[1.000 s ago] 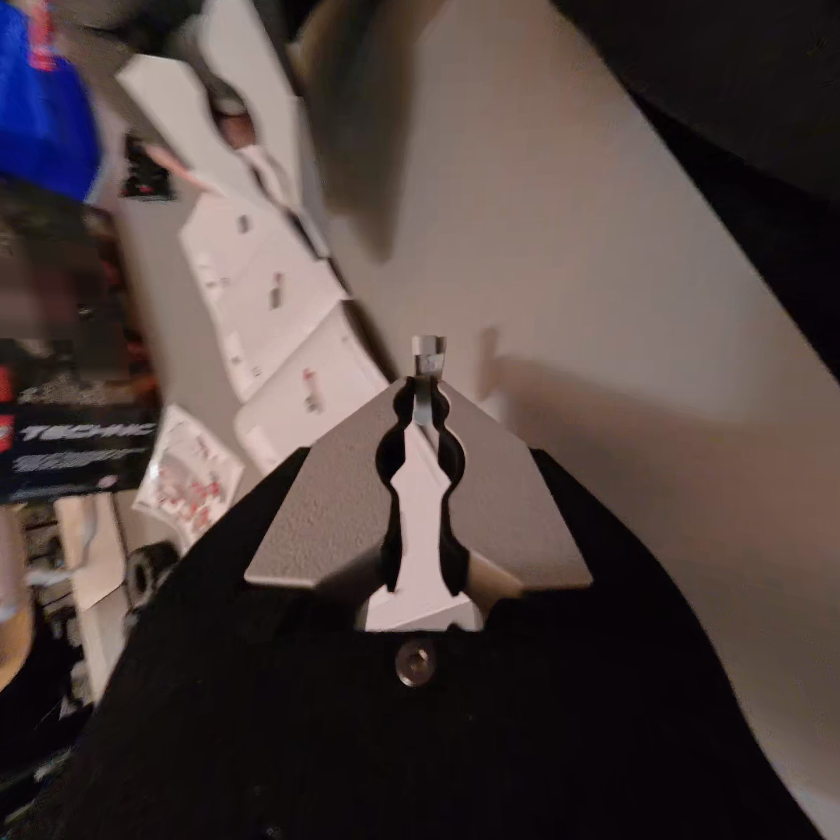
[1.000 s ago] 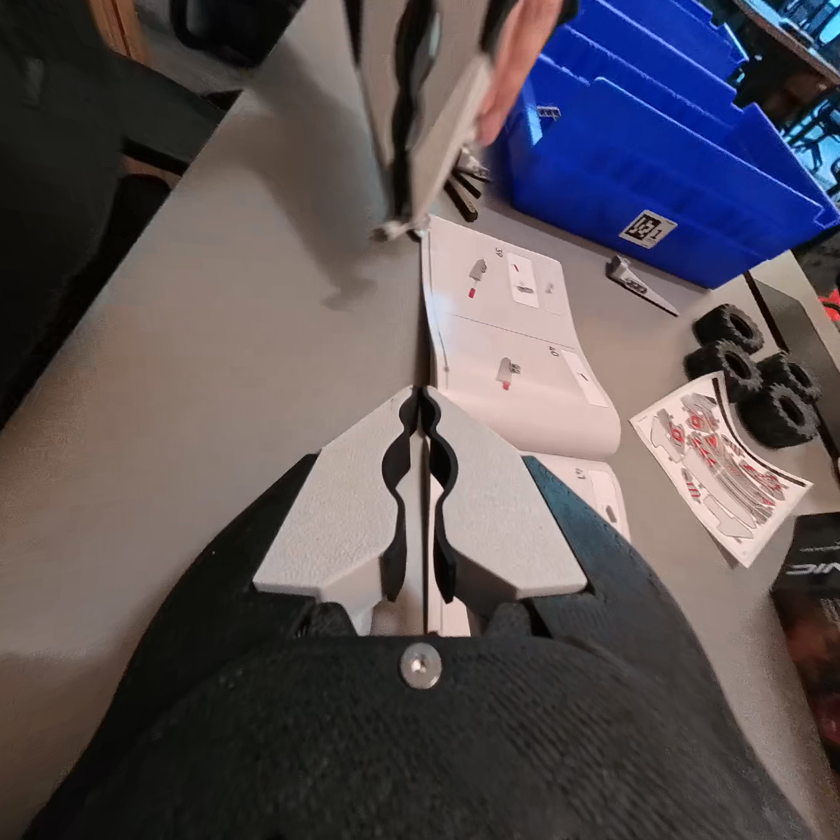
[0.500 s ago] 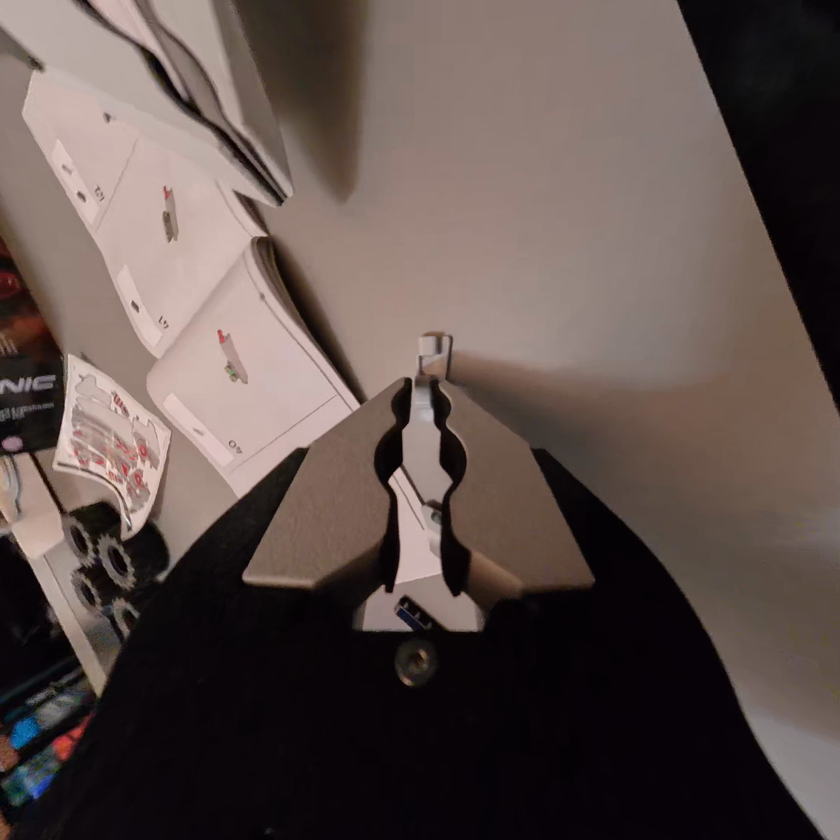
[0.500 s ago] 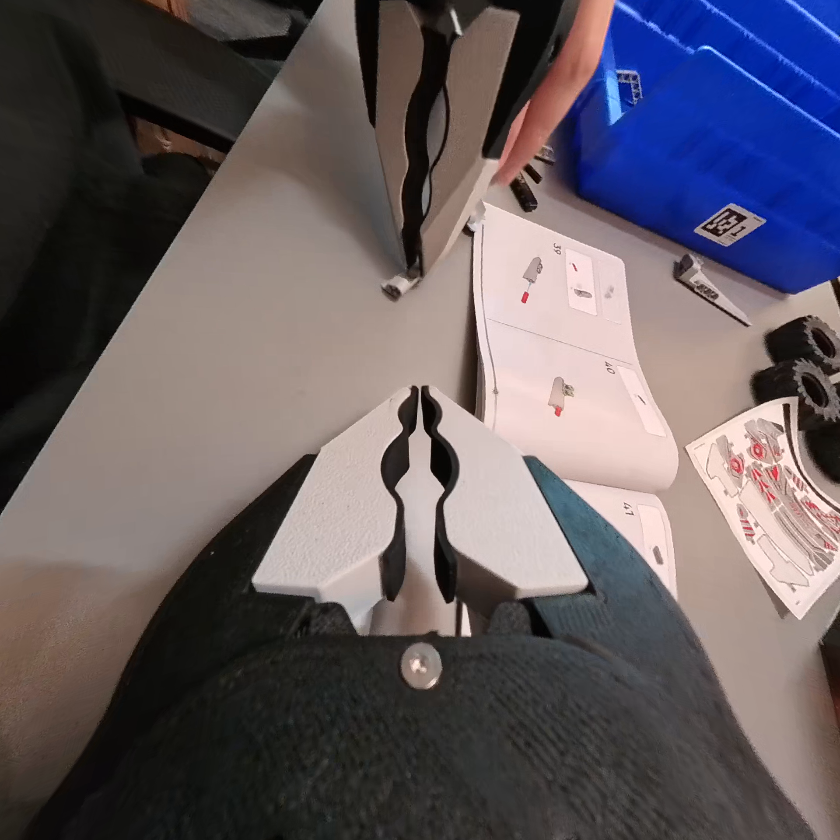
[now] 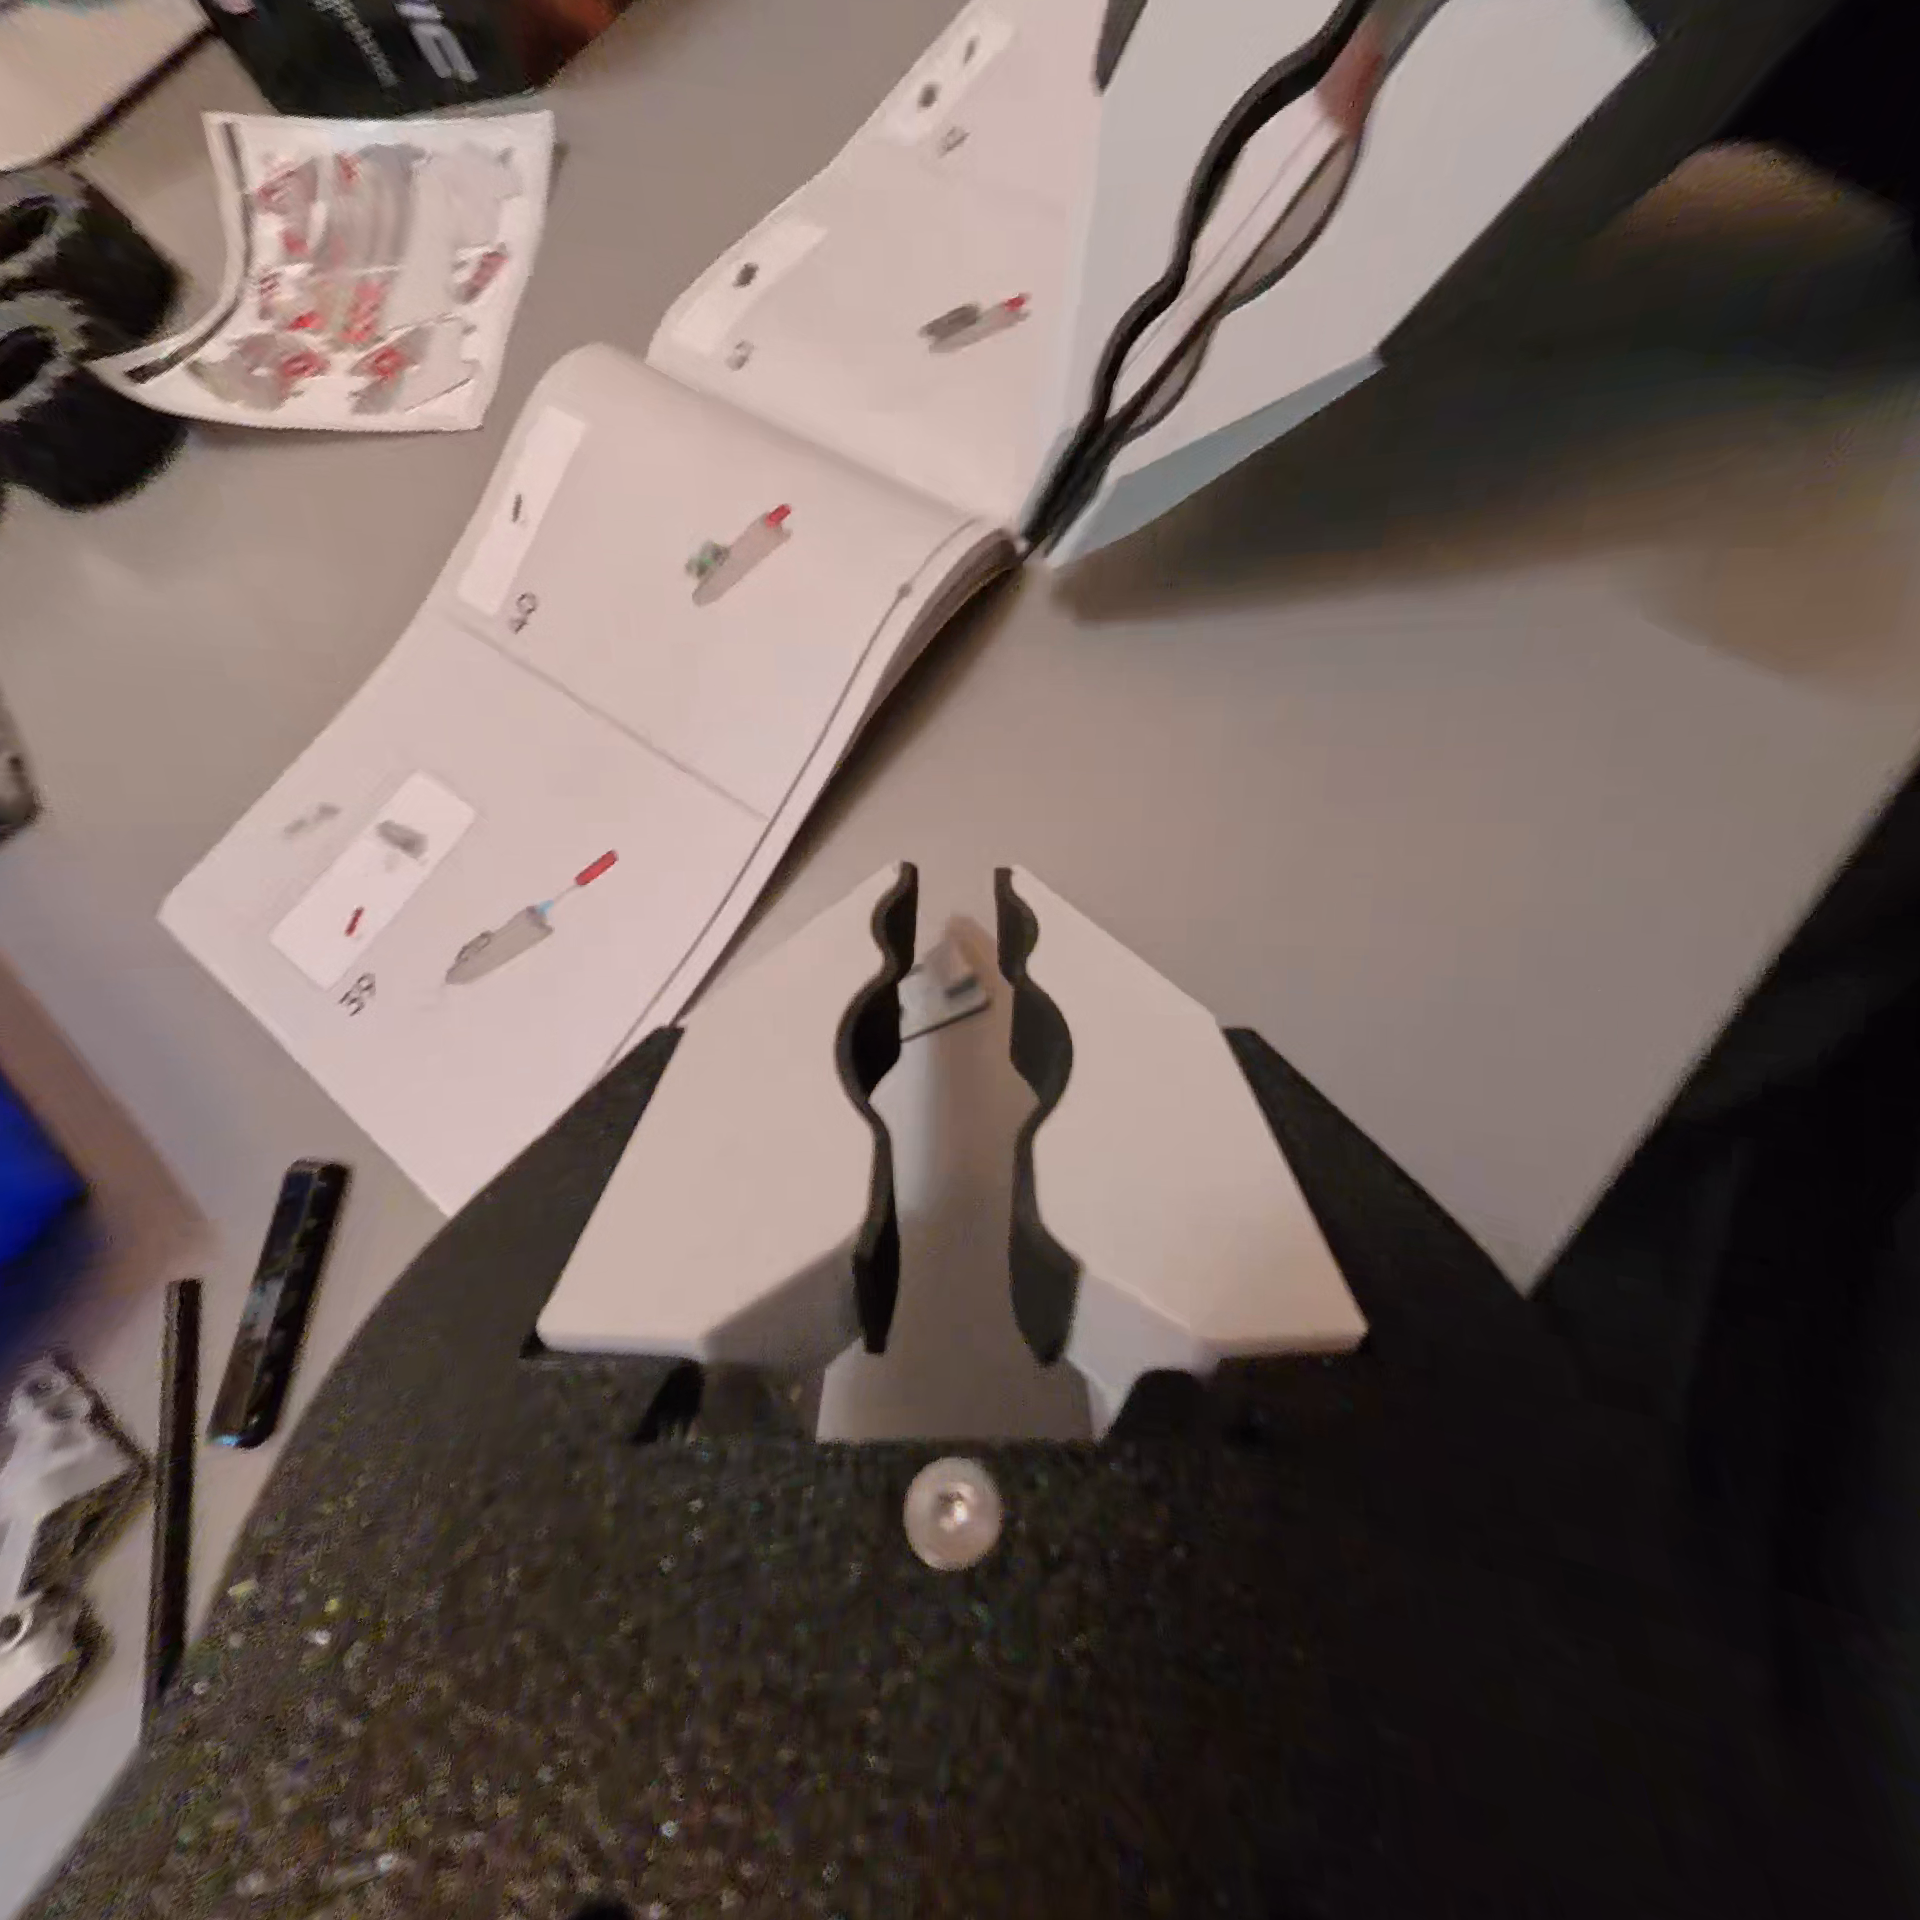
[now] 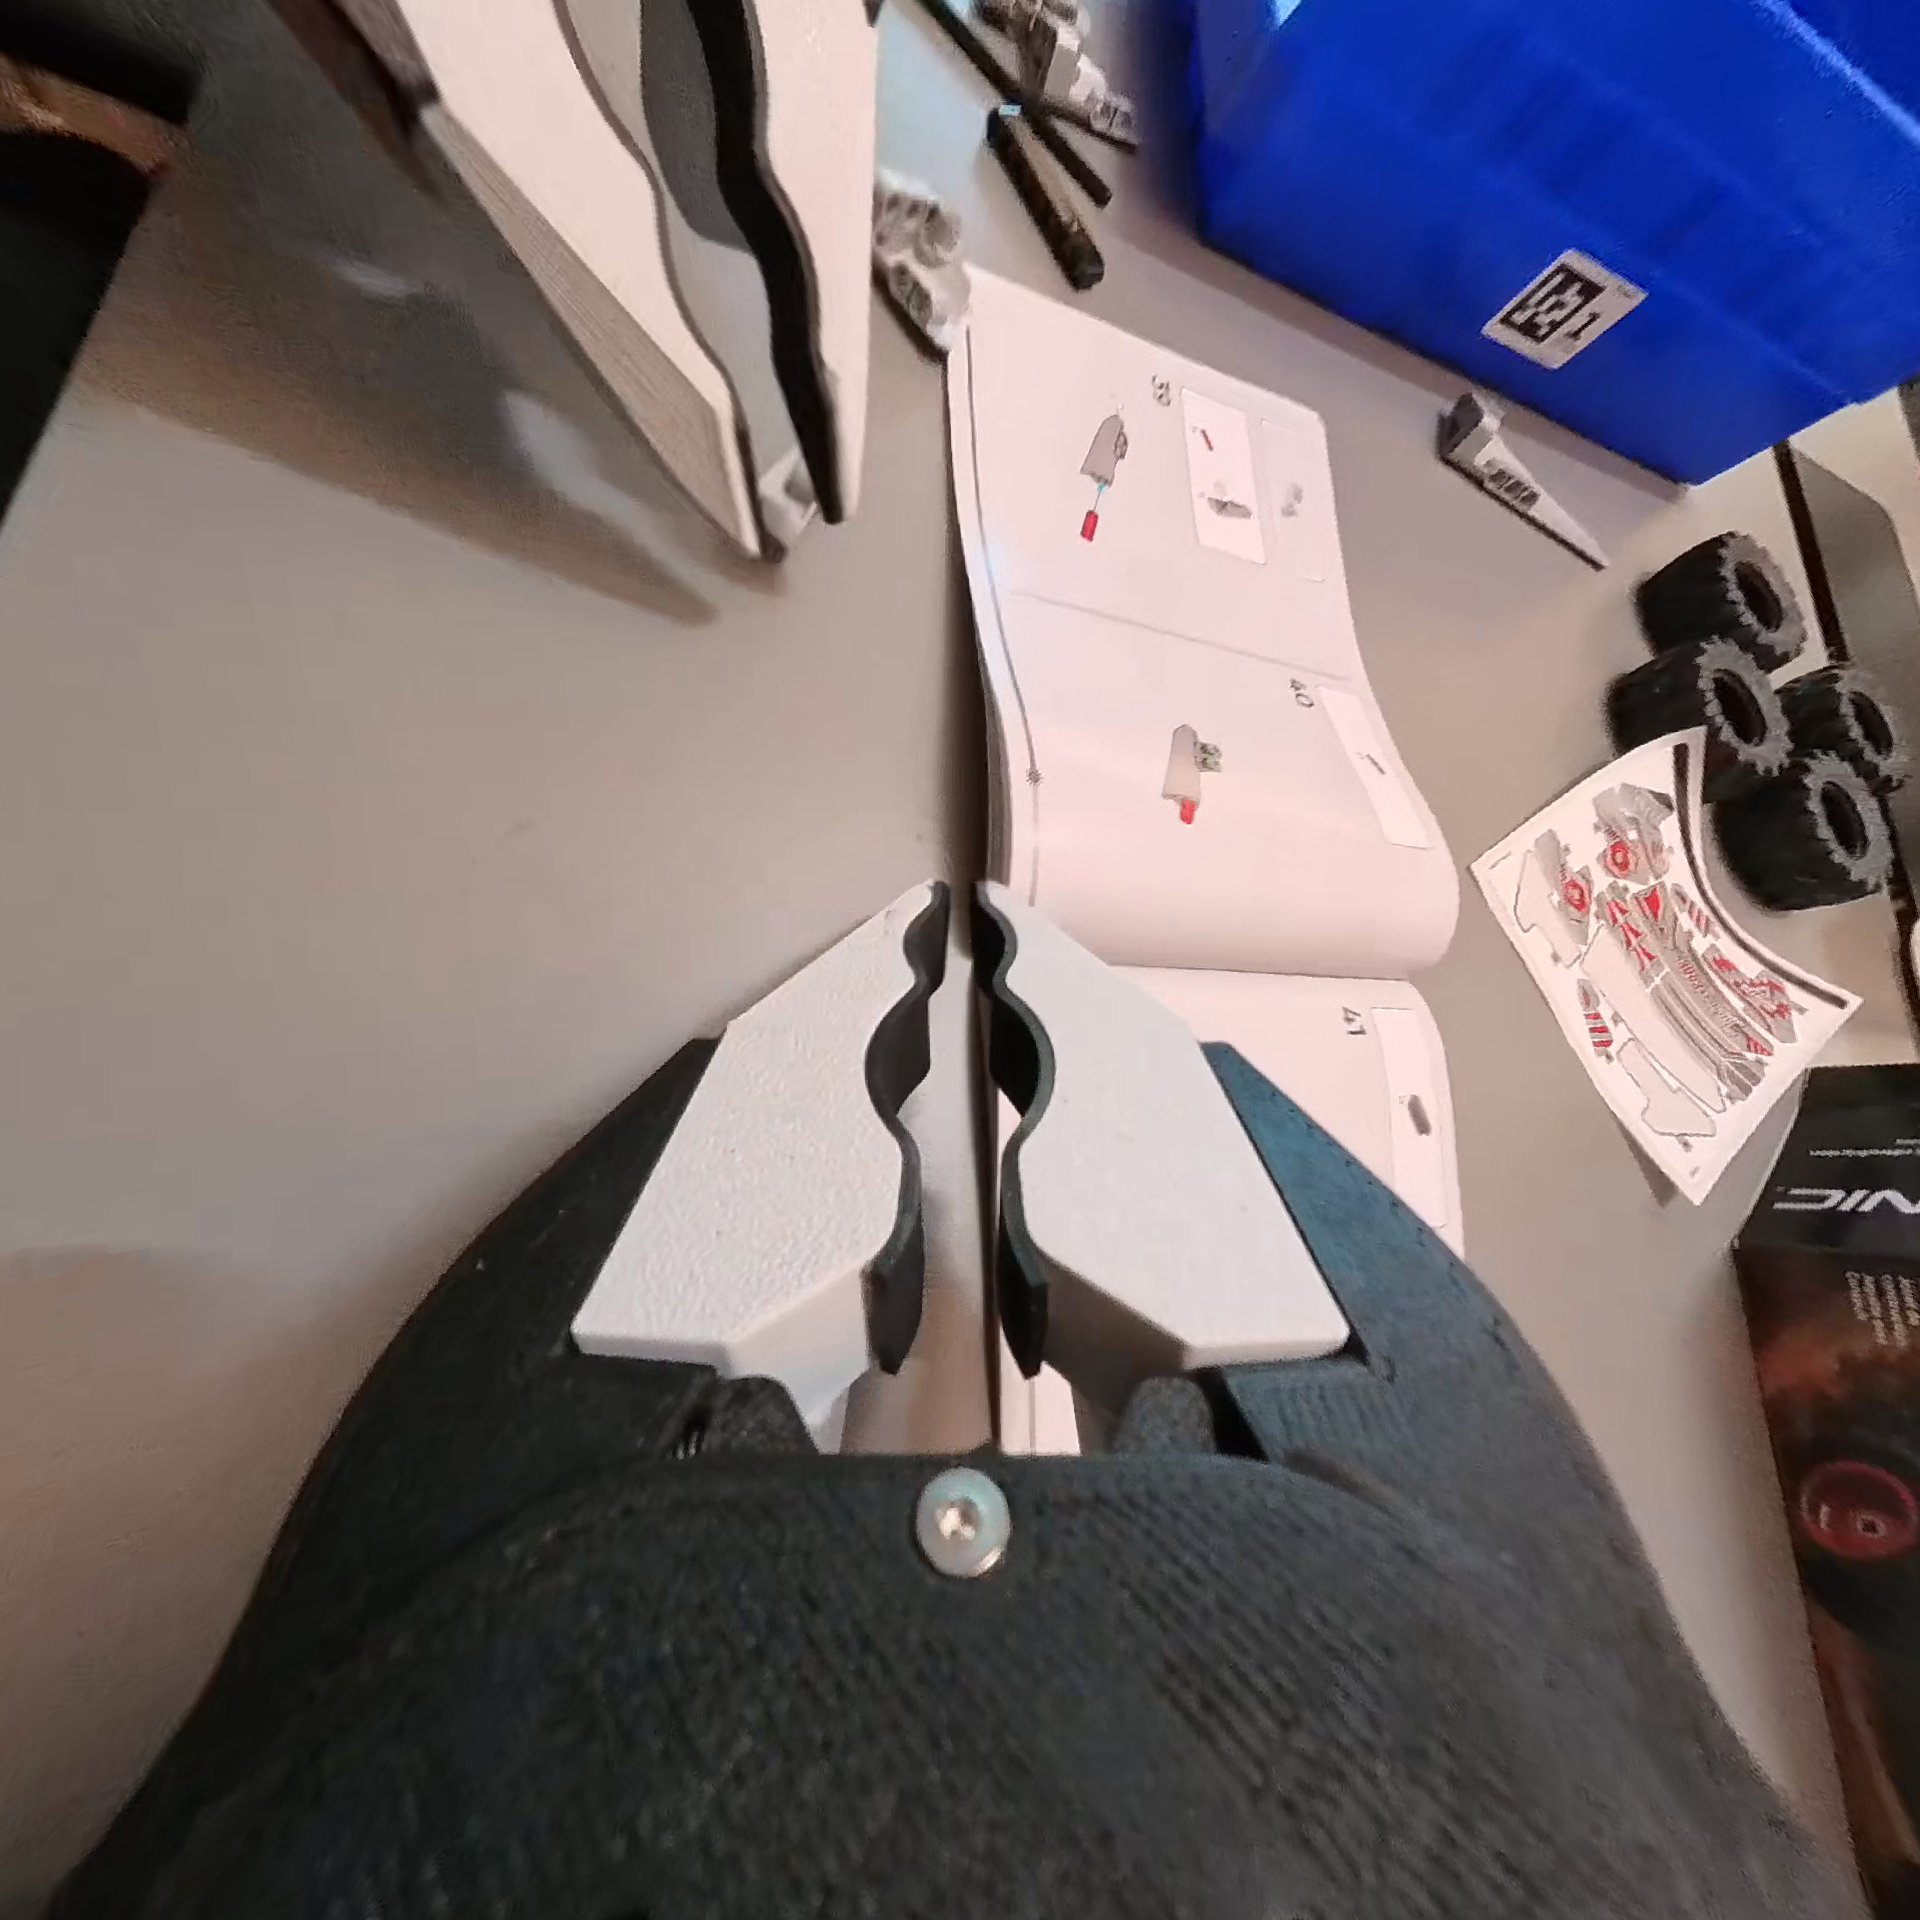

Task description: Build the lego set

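A small light grey lego piece (image 5: 948,985) lies on the grey table (image 5: 1299,831) between the fingers of my left gripper (image 5: 954,883), which is open around it. In the right wrist view the left gripper (image 6: 795,520) points down at the table with the piece (image 6: 784,497) at its tips. My right gripper (image 6: 961,896) is shut and empty, low over the table beside the open instruction booklet (image 6: 1195,675). It also shows in the left wrist view (image 5: 1039,535), tips at the booklet's (image 5: 665,665) edge.
A sticker sheet (image 6: 1662,966), several black tyres (image 6: 1766,727), a dark set box (image 6: 1849,1351), a blue bin (image 6: 1507,156), a grey wedge part (image 6: 1517,478), black beams (image 5: 275,1299) and a grey sub-assembly (image 6: 914,249) lie around the booklet. The table edge (image 5: 1714,997) runs close by. My hands' fingertips stand some 8 cm from each other.
My left gripper has lowered to the table, swung round and opened, letting go of the small grey piece. My right gripper has stayed shut and moved nearer the left one.
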